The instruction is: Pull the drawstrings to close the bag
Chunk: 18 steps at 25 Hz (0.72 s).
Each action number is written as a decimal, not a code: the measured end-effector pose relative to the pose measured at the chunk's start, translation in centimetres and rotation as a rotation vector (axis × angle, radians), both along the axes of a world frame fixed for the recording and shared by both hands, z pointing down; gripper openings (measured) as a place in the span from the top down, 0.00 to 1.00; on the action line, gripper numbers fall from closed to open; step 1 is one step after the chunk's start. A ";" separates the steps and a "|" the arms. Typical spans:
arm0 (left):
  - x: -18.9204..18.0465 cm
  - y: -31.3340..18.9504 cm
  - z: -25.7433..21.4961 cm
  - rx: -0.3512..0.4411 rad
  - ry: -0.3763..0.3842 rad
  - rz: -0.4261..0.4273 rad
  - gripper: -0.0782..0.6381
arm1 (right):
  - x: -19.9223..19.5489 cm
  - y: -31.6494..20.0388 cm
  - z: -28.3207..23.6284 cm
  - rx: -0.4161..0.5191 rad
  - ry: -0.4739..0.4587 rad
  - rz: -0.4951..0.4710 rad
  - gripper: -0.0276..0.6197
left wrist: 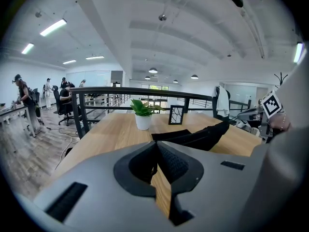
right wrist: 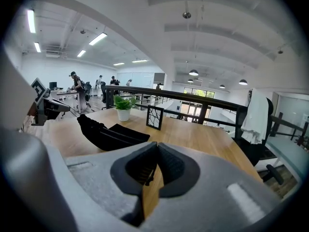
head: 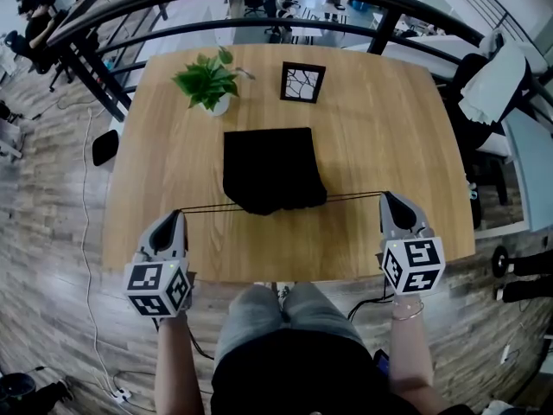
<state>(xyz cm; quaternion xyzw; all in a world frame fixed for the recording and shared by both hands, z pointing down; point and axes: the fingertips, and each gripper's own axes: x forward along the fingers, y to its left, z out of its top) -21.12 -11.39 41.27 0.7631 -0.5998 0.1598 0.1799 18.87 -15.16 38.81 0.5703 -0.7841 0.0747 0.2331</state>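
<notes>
I am in the pulling step: the black drawstring bag point(head: 270, 167) lies near the middle of the wooden table point(head: 380, 128), its mouth turned toward me, and that near edge looks bunched and narrowed, so I judge the closing well along but maybe not finished. The left drawstring point(head: 207, 207) runs taut from the mouth out to my left gripper point(head: 175, 216), and the right drawstring point(head: 354, 196) runs just as straight to my right gripper point(head: 386, 199). Together they make one nearly level line across the near part of the table. Both tools have their jaws pressed together with only the thin cord pinched at the tips. In each gripper view the dark pads meet with no gap, and nothing else sits between them. The two grippers hang well apart, one at each near corner, just above the table edge. Next I should draw them further apart, left one leftward and right one rightward, with an even pull so the bag does not slide or swing to one side. Beyond the bag, the potted plant point(head: 207, 83) and the small picture frame point(head: 302, 82) stand clear of the cords.
</notes>
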 end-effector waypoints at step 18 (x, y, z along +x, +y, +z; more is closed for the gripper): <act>-3.3 0.0 -0.5 0.014 0.015 -0.107 0.86 | 3.5 -0.5 0.0 0.003 -0.047 0.122 0.95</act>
